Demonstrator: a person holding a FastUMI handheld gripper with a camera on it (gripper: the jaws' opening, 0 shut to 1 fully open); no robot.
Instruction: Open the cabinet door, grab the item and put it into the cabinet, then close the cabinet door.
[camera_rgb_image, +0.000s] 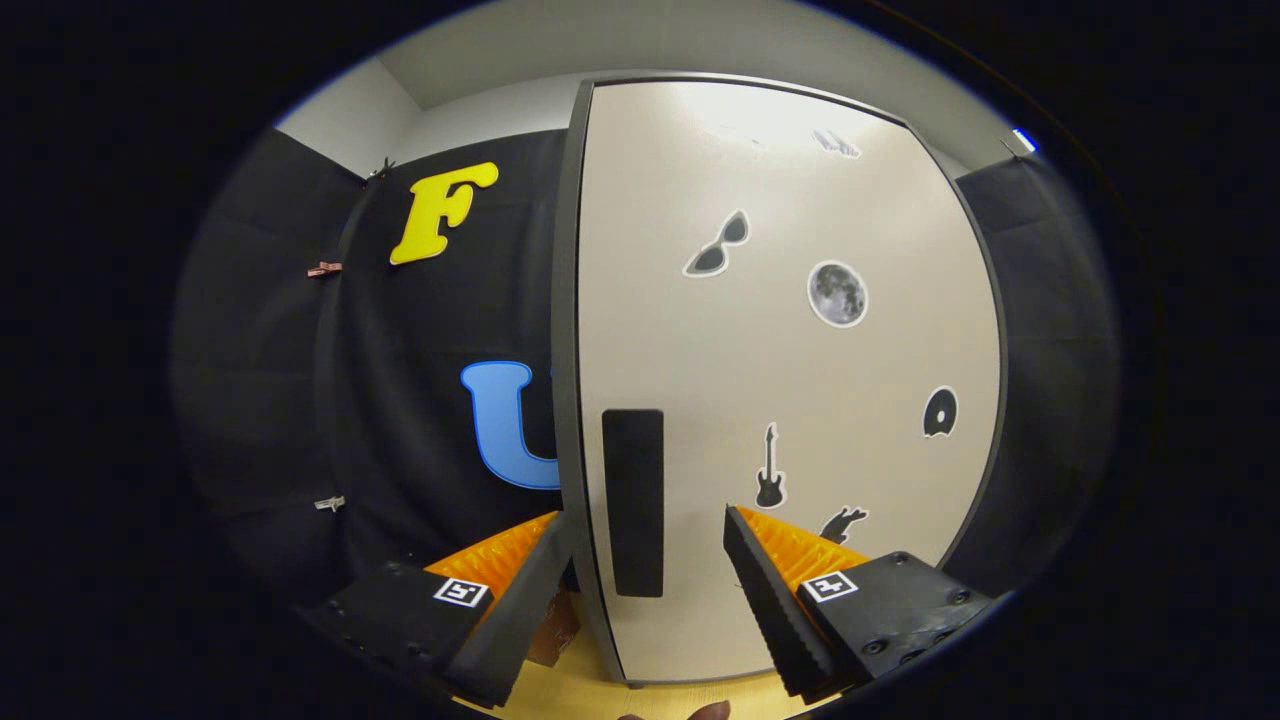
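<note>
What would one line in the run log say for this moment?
stage: approaching door | cabinet door: shut | handle: between fingers, untouched | gripper: open

A pale wooden bench (575, 690) carries the cabinet (790, 380), which stands upright on it with its door shut. Just left of the cabinet's foot, a brown thing (553, 632) lies on the bench, mostly hidden, too little shown to name.

The gripper (645, 560) is spread wide before the door.
</note>
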